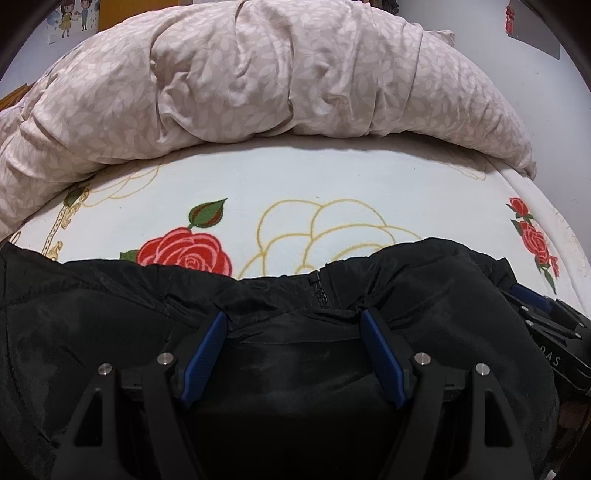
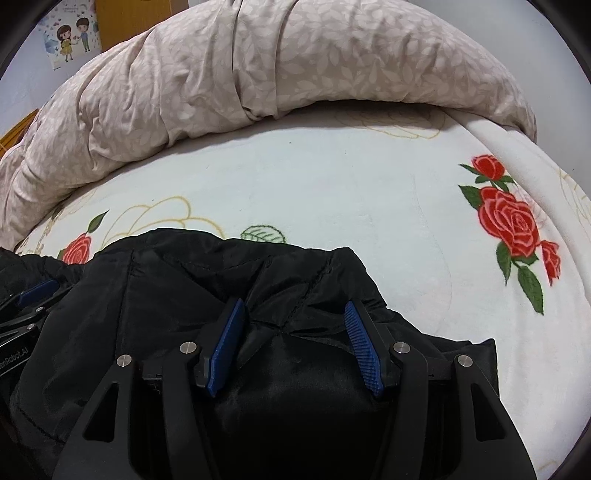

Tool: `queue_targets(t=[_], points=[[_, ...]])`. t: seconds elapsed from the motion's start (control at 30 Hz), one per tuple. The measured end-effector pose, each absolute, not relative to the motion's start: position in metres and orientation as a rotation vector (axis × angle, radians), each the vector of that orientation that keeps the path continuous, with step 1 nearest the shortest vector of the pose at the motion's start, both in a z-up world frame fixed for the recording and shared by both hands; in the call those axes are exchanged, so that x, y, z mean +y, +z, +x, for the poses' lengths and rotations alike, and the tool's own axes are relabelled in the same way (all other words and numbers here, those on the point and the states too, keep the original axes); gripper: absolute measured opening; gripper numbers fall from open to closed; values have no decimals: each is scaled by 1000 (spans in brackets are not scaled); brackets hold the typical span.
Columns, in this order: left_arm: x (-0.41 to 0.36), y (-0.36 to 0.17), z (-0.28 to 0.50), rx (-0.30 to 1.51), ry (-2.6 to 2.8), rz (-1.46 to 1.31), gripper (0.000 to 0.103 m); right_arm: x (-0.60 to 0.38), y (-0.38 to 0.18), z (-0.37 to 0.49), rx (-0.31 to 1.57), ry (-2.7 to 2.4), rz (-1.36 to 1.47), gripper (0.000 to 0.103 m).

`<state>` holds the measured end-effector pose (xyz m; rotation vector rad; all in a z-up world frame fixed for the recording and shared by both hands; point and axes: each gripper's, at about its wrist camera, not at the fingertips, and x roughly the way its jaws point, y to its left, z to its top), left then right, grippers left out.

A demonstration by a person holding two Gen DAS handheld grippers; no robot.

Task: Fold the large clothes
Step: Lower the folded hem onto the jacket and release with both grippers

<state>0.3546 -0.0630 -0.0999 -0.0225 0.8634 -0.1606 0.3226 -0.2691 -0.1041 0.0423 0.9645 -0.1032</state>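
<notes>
A black padded jacket [image 1: 110, 325] lies bunched on the near part of the bed; its zipper [image 1: 322, 291] shows at the far edge. My left gripper [image 1: 293, 317] is open, its blue pads [image 1: 205, 358] spread wide with jacket fabric lying between them. The jacket also fills the near part of the right wrist view [image 2: 177, 288]. My right gripper [image 2: 293, 310] is open too, pads [image 2: 362, 347] apart over a fold of the jacket. Each gripper shows at the edge of the other's view: the right one [image 1: 546, 317], the left one [image 2: 29, 299].
The bed has a white blanket [image 1: 332, 184] with red roses. A rolled beige leaf-print duvet [image 1: 258, 74] lies along the far side. The bed's edge [image 2: 554, 177] runs down the right. A cartoon poster [image 2: 72, 35] hangs on the far wall.
</notes>
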Motion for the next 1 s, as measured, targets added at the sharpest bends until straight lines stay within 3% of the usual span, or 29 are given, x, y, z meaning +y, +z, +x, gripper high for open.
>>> queue_targets(t=[0.13,0.3,0.47,0.57,0.73,1.0], points=[[-62,-95,356,880,-152,-21,77,-270,-96,324,981,-105,48,57],[-48,-61,344,921,-164,-34,75,-256,-47,306,943,-101,7,57],[-5,-13,309,814,-169,-13,75,-216,-3,282,880,21,22,57],[32,-13,300,797,-99,-9,75,-188,-19,287,945,85,10,57],[89,-58,301,858,22,-57,77,-188,-65,303,1009,68,5,57],[90,-79,313,856,27,-88,79,-193,-71,318,1003,75,-49,57]])
